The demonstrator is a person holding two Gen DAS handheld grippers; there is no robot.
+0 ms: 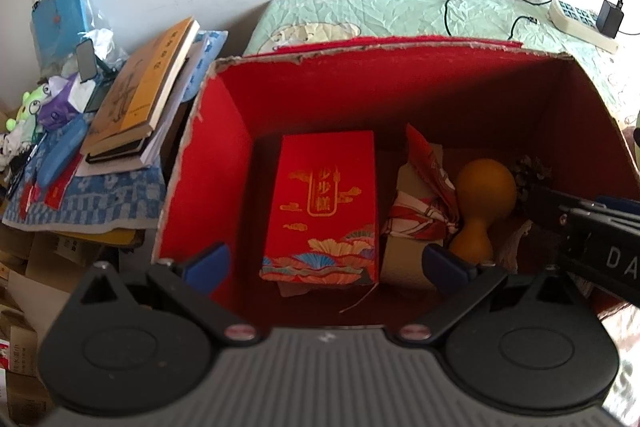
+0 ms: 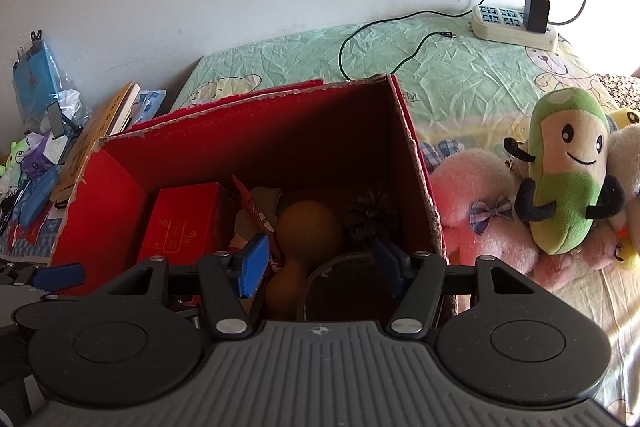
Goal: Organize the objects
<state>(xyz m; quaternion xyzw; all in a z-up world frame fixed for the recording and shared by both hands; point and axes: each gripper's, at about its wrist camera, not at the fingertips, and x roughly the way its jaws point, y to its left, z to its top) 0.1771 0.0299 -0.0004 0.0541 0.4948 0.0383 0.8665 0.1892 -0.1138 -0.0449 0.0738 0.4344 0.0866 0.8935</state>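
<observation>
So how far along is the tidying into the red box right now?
Partly done. The red box already holds a red gift carton, a gourd, a pinecone and a folded cloth. Nothing is in hand: the left tool and right tool are both open over the box. Left outside: plush toys on the bed and the book pile.

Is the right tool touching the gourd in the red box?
Apart. The right wrist view shows the right tool open, hovering above the gourd, nothing between its pads.

Black claw (image 1: 326, 263) linkages, blue pads (image 2: 252, 263), silver screws, ribbed grey housing.
</observation>
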